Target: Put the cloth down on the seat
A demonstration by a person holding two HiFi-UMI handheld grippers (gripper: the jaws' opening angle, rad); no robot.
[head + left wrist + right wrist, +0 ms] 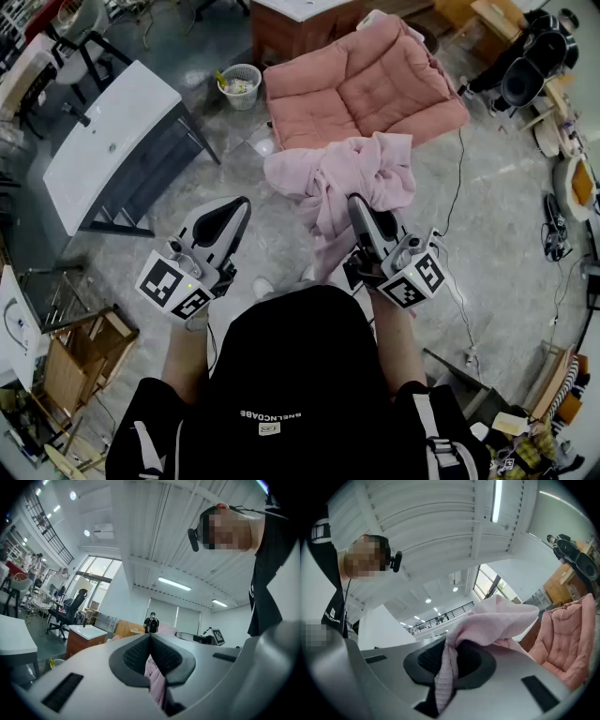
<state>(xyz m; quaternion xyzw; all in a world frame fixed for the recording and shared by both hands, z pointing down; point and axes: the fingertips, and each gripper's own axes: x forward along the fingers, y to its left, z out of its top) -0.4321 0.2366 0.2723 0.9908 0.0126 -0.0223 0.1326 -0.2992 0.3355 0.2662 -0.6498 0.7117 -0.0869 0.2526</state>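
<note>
Right claw [360, 211] is clamped on the cloth [366, 173]. A pinched strip hangs down between its dark ribbed pads, and the rest is bunched over the tip. Left claw [236, 214], beside it, has its jaws pressed together and sits apart from the fabric. The cloth is pale pink, soft and finely waffled, crumpled in loose folds. Just beyond the claw tips I see the seat [375, 80], a salmon, quilted, thickly padded cushion. I cannot tell whether cloth and seat touch.
</note>
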